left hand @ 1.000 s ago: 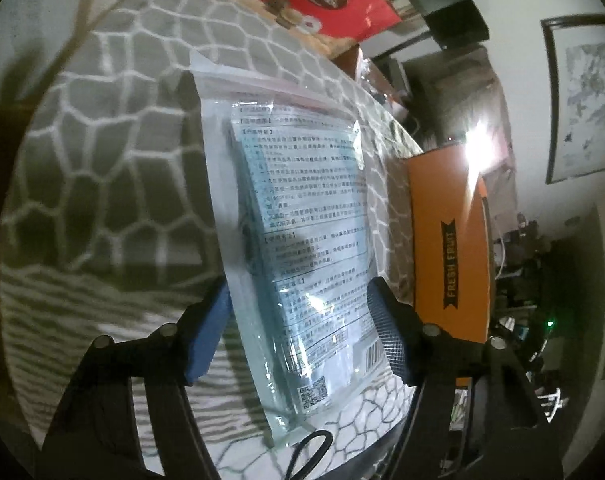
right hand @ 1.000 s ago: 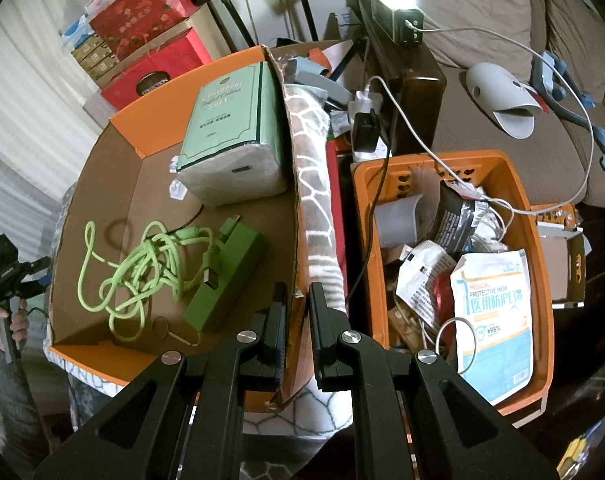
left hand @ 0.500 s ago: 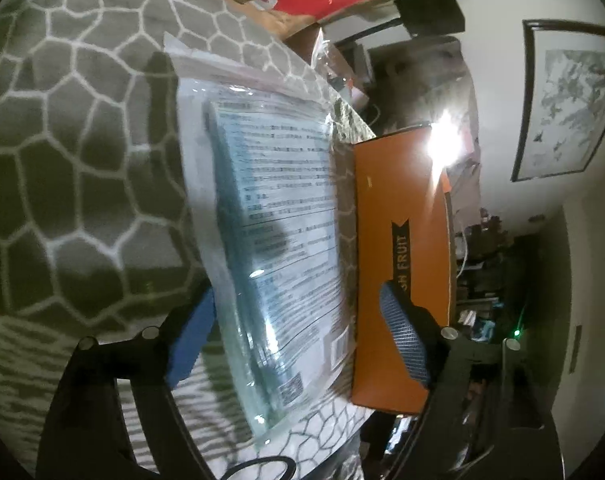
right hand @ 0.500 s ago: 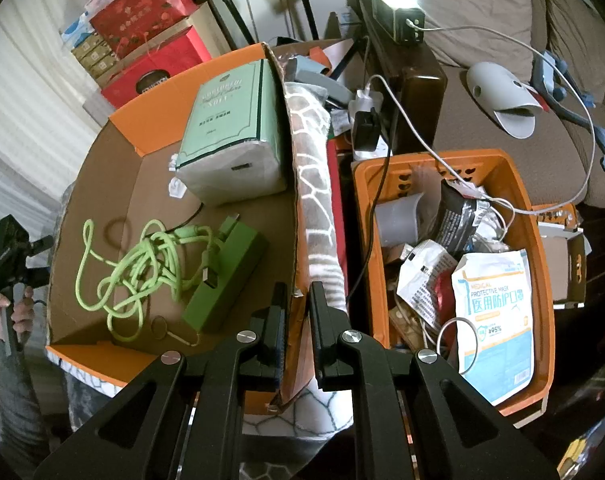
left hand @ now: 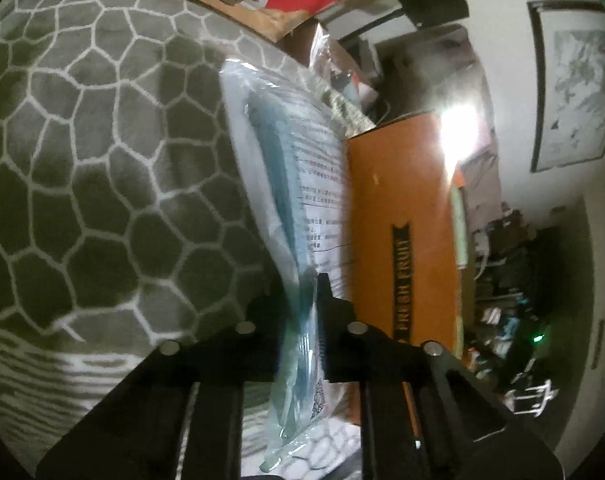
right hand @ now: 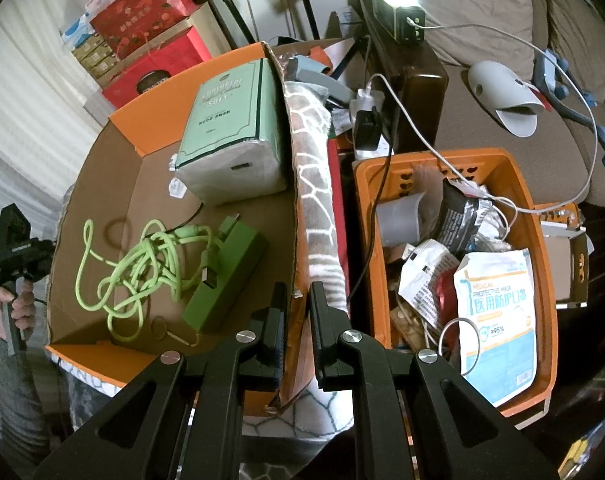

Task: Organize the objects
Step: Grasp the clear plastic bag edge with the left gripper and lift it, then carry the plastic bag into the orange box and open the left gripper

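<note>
Since a second ago the left gripper [left hand: 300, 316] has closed its jaws from a wide stance onto the lower part of the mask packet [left hand: 302, 184], which now stands edge-on between them instead of lying flat on the blanket [left hand: 94, 152].

That grey blanket with its white honeycomb lines covers the whole left of the left wrist view; a framed picture [left hand: 578, 92] hangs on the pale wall at the right edge. Just beside the packet rises the orange cardboard box [left hand: 398, 208], its outer wall printed FRESH FRUIT.

From the right wrist view the box [right hand: 114, 184] is open, holding a green tissue pack [right hand: 230, 128] at its far edge, a dark green block [right hand: 226, 280] near its right wall and a tangled lime cable [right hand: 130, 264] mid-floor. An orange basket [right hand: 542, 280] sits to the right, heaped with packets, a second mask pack [right hand: 498, 312] nearest its near right corner.

The held packet is clear plastic with pale blue masks inside and small black print, blurred and unreadable. Its bottom end is hidden behind the gripper.

The right gripper [right hand: 296, 308] has its jaws clenched over the top edge of the box's right wall.
</note>
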Demonstrator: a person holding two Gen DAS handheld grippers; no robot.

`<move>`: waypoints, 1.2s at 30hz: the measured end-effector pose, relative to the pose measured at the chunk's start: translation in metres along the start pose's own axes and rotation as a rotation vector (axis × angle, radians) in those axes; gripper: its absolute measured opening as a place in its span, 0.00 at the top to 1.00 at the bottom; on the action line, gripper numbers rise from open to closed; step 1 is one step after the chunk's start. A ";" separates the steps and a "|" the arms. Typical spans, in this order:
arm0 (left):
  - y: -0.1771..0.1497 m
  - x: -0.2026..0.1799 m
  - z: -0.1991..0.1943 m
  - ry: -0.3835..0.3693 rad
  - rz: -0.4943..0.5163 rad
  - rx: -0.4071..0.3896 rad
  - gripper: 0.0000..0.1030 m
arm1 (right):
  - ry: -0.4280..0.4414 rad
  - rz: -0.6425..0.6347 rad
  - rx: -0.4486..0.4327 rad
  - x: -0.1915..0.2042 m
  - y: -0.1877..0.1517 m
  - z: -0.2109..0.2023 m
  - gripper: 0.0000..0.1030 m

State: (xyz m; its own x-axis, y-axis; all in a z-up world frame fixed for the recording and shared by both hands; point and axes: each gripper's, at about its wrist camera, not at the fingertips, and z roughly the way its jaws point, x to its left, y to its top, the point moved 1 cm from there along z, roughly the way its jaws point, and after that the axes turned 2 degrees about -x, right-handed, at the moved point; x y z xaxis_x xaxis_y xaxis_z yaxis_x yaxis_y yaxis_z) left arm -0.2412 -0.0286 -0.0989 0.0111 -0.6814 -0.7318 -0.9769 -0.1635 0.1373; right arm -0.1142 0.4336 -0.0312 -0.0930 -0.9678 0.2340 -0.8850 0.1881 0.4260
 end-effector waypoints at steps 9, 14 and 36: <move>0.005 -0.019 -0.032 -0.066 -0.009 -0.070 0.91 | 0.006 0.003 -0.002 -0.001 0.000 -0.001 0.90; 0.007 -0.038 -0.063 -0.113 0.019 -0.125 0.91 | 0.005 0.001 -0.001 0.000 0.001 -0.002 0.90; 0.000 -0.135 -0.074 -0.178 0.138 -0.165 0.91 | 0.006 0.002 -0.003 -0.001 0.001 -0.002 0.90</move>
State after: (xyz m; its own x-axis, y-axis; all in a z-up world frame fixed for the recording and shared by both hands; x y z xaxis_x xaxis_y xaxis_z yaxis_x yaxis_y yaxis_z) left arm -0.2267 0.0105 0.0487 -0.1719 -0.5713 -0.8026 -0.9184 -0.2018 0.3404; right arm -0.1145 0.4353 -0.0297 -0.0918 -0.9663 0.2404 -0.8832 0.1905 0.4286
